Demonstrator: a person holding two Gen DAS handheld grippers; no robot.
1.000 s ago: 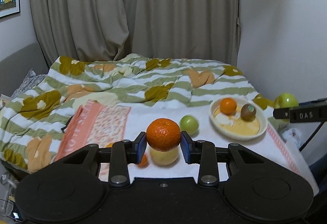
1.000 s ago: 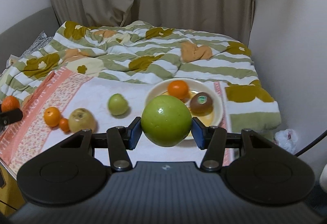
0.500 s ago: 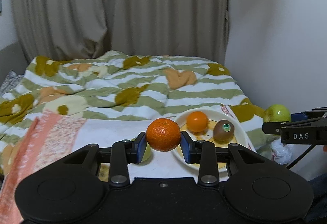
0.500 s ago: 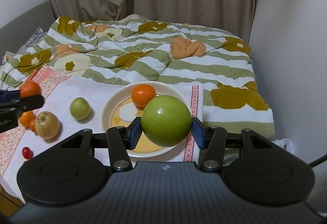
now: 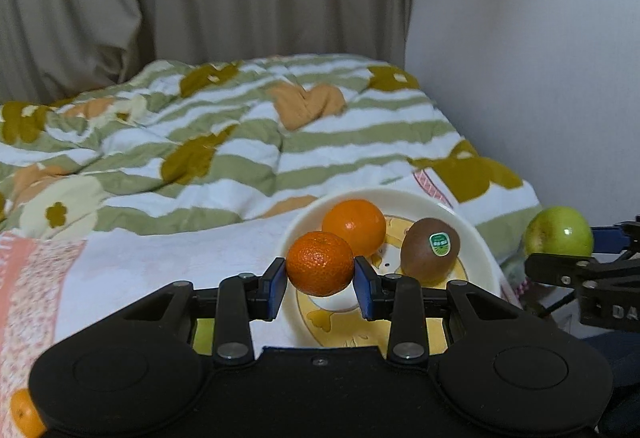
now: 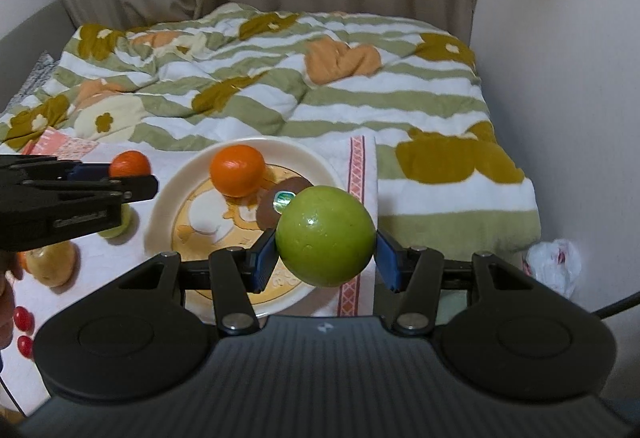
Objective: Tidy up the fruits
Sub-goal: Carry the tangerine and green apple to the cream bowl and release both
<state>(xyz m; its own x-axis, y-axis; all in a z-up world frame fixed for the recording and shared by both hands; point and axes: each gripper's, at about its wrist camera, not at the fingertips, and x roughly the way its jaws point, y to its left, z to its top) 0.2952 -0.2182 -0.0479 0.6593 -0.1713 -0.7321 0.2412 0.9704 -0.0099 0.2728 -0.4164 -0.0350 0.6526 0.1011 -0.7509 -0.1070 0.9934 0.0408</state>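
Note:
My left gripper is shut on a small mandarin, held just above the near left part of the cream plate. An orange and a kiwi with a sticker lie on that plate. My right gripper is shut on a green apple over the plate's right front rim. The apple partly hides the kiwi; the orange shows behind it. In the right wrist view the left gripper comes in from the left with the mandarin.
On the white towel left of the plate lie a small green fruit, a yellowish pear-like fruit and two cherry tomatoes. A striped quilt covers the bed behind. A wall and a white bag bound the right side.
Both grippers have moved right and down toward the plate, each still holding its fruit. The mandarin now hangs over the plate, and the apple over its right rim.

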